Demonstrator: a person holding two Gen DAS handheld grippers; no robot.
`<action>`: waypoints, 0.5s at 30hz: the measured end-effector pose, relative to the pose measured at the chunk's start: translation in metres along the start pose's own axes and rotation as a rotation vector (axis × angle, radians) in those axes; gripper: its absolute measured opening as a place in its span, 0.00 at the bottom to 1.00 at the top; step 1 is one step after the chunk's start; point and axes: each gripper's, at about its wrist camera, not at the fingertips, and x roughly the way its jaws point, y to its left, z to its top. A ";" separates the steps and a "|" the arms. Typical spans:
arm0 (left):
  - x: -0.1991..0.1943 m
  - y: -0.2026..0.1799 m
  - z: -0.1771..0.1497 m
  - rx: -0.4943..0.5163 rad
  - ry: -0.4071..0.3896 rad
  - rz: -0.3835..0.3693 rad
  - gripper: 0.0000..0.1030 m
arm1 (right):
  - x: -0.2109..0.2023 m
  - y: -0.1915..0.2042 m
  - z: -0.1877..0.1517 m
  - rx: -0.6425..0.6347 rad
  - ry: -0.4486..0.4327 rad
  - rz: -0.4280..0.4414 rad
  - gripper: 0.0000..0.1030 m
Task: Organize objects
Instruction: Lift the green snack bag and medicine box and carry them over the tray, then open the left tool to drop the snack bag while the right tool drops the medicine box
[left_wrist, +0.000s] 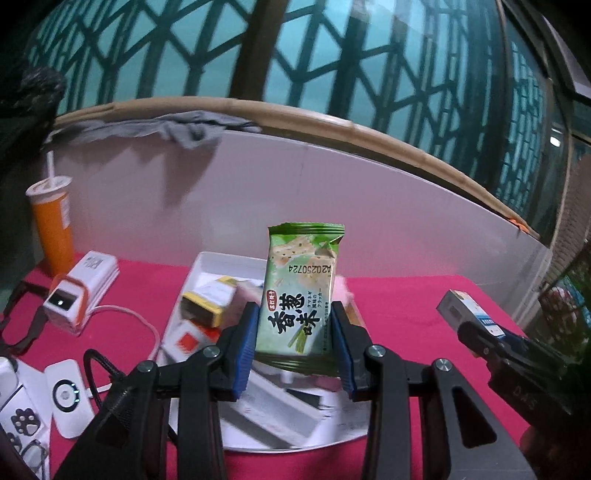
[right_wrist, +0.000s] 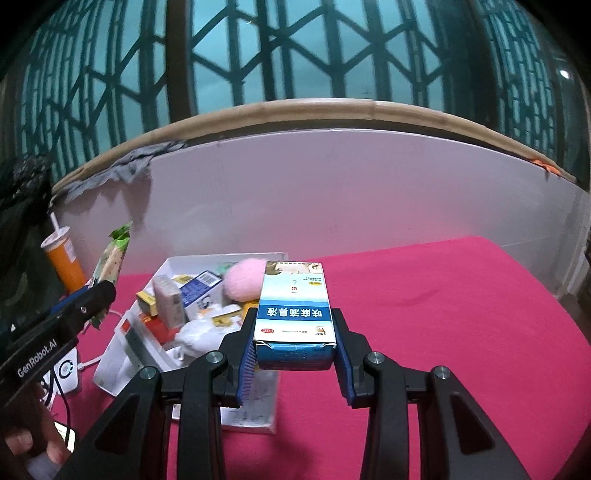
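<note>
Left hand-held gripper (left_wrist: 295, 328) pinching a light, crinkly cracker packet (left_wrist: 301, 295) by its side edges above the white tray (left_wrist: 221, 260), contents probably brittle; right hand-held gripper (right_wrist: 295, 336) clamping a stiff, crushable medicine box (right_wrist: 293, 314) over the pink table (right_wrist: 461, 314)

A glossy green cracker packet (left_wrist: 301, 295) with bold black characters, a small red label and a pale speckled cracker picture shows above the magenta-pink tablecloth (right_wrist: 443, 295). Blue ribbed pads line the black plastic fingers (left_wrist: 245, 343) on either side of it. A white-and-blue cardboard medicine box (right_wrist: 293, 314) carries white characters on its blue band. Left of that box on the cloth, a white plastic tray (right_wrist: 162, 269) holds a fluffy pale pink ball (right_wrist: 242, 282) and yellow, red and blue cartons. An orange paper cup (left_wrist: 53, 225) with a white lid stands at the cloth's far left edge. Behind the cloth, a plain white panel (right_wrist: 332, 192) is backed by teal lattice-patterned glass (right_wrist: 277, 55).
</note>
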 end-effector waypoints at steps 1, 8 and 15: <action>0.001 0.005 0.000 -0.006 0.002 0.006 0.36 | 0.004 0.005 0.000 -0.010 0.006 0.006 0.38; 0.012 0.037 -0.004 -0.052 0.037 0.045 0.36 | 0.034 0.044 -0.008 -0.093 0.047 0.061 0.38; 0.029 0.039 -0.012 -0.044 0.078 0.040 0.36 | 0.056 0.065 -0.022 -0.138 0.094 0.097 0.39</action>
